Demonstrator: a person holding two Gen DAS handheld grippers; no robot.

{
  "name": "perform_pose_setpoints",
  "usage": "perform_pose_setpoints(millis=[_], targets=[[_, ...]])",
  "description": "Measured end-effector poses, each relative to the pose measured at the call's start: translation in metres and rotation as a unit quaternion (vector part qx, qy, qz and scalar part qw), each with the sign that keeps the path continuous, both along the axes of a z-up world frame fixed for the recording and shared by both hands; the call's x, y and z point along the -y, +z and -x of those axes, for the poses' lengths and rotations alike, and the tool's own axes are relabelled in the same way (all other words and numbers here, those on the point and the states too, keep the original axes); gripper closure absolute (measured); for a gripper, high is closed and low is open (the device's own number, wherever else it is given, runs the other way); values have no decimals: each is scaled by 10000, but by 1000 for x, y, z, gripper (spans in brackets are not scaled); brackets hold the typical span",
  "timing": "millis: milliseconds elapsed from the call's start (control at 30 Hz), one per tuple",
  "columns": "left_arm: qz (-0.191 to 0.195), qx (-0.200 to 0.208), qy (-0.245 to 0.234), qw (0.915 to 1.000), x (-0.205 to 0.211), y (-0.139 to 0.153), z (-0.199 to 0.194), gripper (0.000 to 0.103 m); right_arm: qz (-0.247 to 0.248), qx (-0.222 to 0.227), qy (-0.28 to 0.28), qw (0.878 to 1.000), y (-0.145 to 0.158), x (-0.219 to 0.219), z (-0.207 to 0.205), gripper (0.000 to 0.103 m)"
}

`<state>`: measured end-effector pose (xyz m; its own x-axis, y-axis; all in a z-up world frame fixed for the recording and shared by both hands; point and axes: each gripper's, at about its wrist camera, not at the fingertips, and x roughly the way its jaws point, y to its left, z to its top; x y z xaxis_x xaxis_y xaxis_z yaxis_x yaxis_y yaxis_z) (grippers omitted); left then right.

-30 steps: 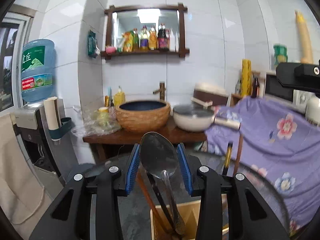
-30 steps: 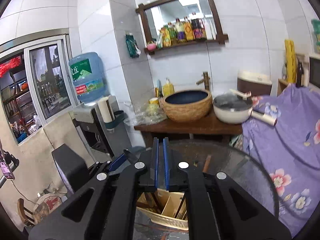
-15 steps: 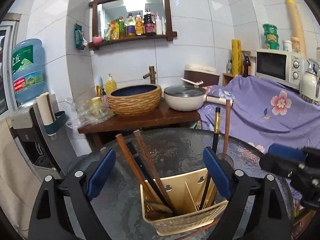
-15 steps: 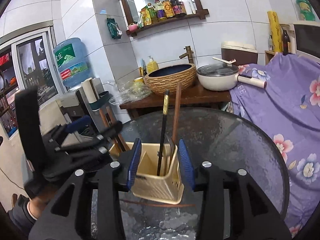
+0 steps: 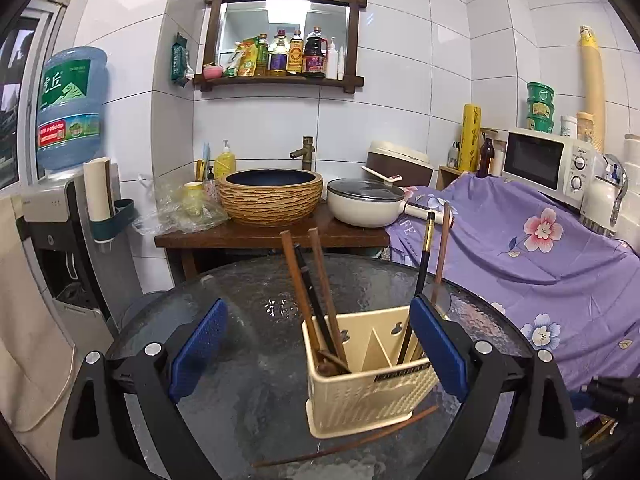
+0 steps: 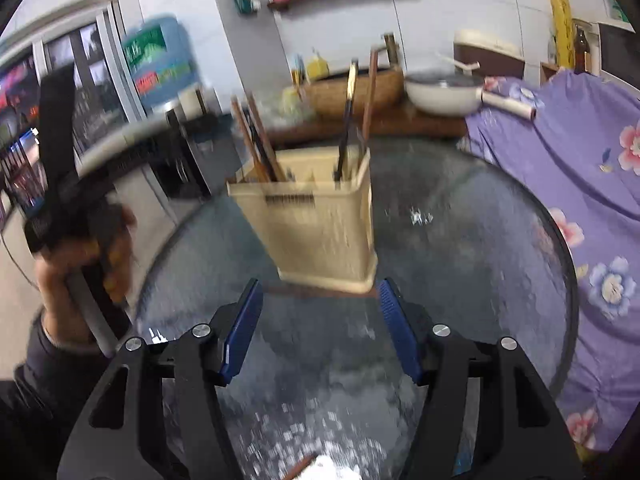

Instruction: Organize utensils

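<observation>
The right gripper has just been opening: its blue-padded fingers stand apart over the dark round glass bench with nothing between them. Just ahead of them a thin brown wooden chopstick lies flat on the glass, touching the foot of the cream plastic utensil caddy. Its long axis runs crosswise to the right fingers, roughly along the line from one pad to the other, so I judge the wrist would need to roll before they could close across it.

The left gripper has also just been opening; its fingers are spread wide and empty, with the caddy rising between them and untouched. The loose chopstick lies below and ahead of these fingers too, but the right ones look nearer to it.

Counted: one caddy, one chopstick on the bench, three dark sticks leaning in the caddy's left compartment, two upright in its right. A blurred stick end shows at the bottom edge of the right view; I cannot tell what it is.
</observation>
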<state>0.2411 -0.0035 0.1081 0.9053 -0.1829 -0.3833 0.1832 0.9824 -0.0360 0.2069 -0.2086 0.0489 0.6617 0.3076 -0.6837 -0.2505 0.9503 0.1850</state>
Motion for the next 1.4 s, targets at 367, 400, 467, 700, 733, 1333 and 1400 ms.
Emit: perform_pose_setpoints(millis=[367, 400, 467, 700, 733, 1333, 1400], targets=[[596, -213, 59, 9980, -23, -29, 37, 13, 412, -1215, -588, 9900, -108, 16, 58, 56], [620, -178, 68, 9979, -21, -31, 41, 13, 275, -872, -620, 9939, -116, 18, 61, 58], [683, -188, -117, 9974, -12, -39, 52, 13, 58, 368, -561, 9977, -115, 22, 71, 59], [451, -957, -716, 9918, 23, -72, 60, 13, -233, -610, -1301, 9893, -102, 46, 7, 10], [456, -1106, -706, 9903, 24, -77, 60, 13, -214, -571, -1448, 9876, -99, 51, -2, 6], [-594, -2418, 590, 9667, -5, -175, 39, 7, 801, -801, -1954, 9742, -132, 26, -86, 5], [-674, -2548, 551, 9631, -3, -178, 33, 7, 793, -803, -1949, 9743, -132, 27, -90, 5]])
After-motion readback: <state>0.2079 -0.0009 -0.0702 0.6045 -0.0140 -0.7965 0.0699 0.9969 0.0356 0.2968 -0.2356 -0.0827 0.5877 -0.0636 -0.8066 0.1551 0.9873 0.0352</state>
